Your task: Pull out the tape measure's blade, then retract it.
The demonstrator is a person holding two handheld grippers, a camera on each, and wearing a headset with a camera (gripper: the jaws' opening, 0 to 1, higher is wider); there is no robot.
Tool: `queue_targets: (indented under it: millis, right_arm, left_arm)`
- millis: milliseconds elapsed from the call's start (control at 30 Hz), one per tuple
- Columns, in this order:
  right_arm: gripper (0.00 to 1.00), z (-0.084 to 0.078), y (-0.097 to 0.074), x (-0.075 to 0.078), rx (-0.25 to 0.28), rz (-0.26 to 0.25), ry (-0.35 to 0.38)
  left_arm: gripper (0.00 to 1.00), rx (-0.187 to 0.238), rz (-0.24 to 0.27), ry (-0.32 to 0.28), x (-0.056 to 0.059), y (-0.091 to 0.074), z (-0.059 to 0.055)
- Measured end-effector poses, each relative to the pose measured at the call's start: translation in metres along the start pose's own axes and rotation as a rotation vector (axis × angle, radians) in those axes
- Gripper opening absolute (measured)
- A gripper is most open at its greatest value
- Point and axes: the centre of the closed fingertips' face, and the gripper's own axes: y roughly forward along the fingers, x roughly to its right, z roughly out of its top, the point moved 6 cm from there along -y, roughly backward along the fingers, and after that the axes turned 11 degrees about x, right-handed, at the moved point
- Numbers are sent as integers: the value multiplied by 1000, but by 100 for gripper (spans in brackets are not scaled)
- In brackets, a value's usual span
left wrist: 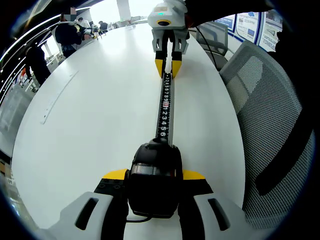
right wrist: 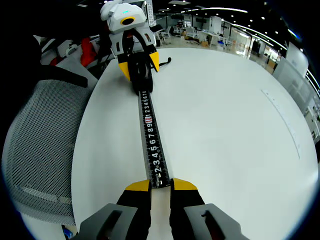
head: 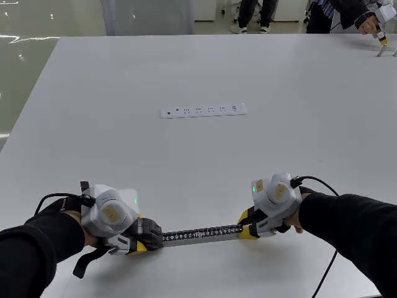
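Observation:
The black tape measure case sits near the table's front edge, clamped between the yellow-tipped fingers of my left gripper. In the left gripper view the case lies between the jaws. Its blade is drawn out to the right, numbers facing up, just above the white table. My right gripper is shut on the blade's end. The right gripper view has the blade running from the right gripper to the case; in the left gripper view, the blade reaches the right gripper.
A white power strip lies at the table's middle. A person's hand with another gripper works at the far right corner. A mesh office chair stands by the table's near edge. A black cable trails from my right gripper.

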Motion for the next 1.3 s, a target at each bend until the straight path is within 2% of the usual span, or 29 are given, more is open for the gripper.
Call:
queue_targets:
  millis: [1300]
  right_arm:
    - [9,-14,-15,3,-18,-17,-8]
  left_arm:
    - [33,0,3,-1,1,-1,1]
